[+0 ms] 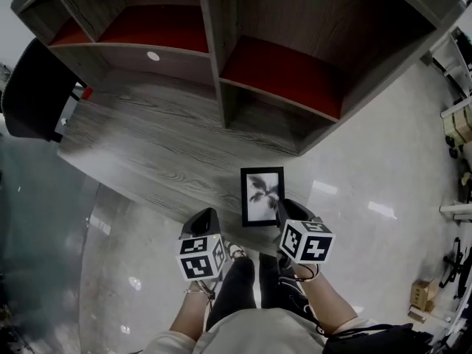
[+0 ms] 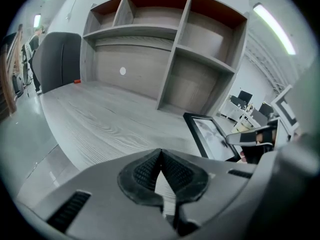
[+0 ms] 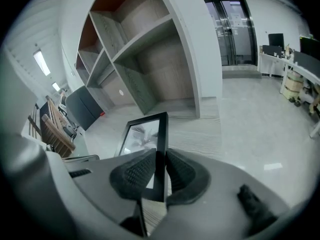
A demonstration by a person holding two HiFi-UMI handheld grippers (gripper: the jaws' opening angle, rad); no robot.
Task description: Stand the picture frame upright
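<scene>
A black picture frame point(image 1: 262, 196) with a grey palm print faces up near the desk's front edge. My right gripper point(image 1: 284, 206) is shut on its right side rail, and in the right gripper view the pads point(image 3: 134, 171) clamp the rail of the frame point(image 3: 145, 134) from both sides. My left gripper point(image 1: 209, 214) hovers just left of the frame, shut with nothing in it, its pads point(image 2: 145, 170) meeting at the tip. From the left gripper view the frame point(image 2: 210, 136) lies to the right, with the right gripper point(image 2: 250, 139) at its near end.
The grey wooden desk point(image 1: 162, 146) carries a shelf unit point(image 1: 221, 50) with red-backed compartments along its far side. A dark chair point(image 1: 33, 87) stands at the desk's left end, beside a small red object point(image 1: 87, 92). Glossy floor lies to the right and below.
</scene>
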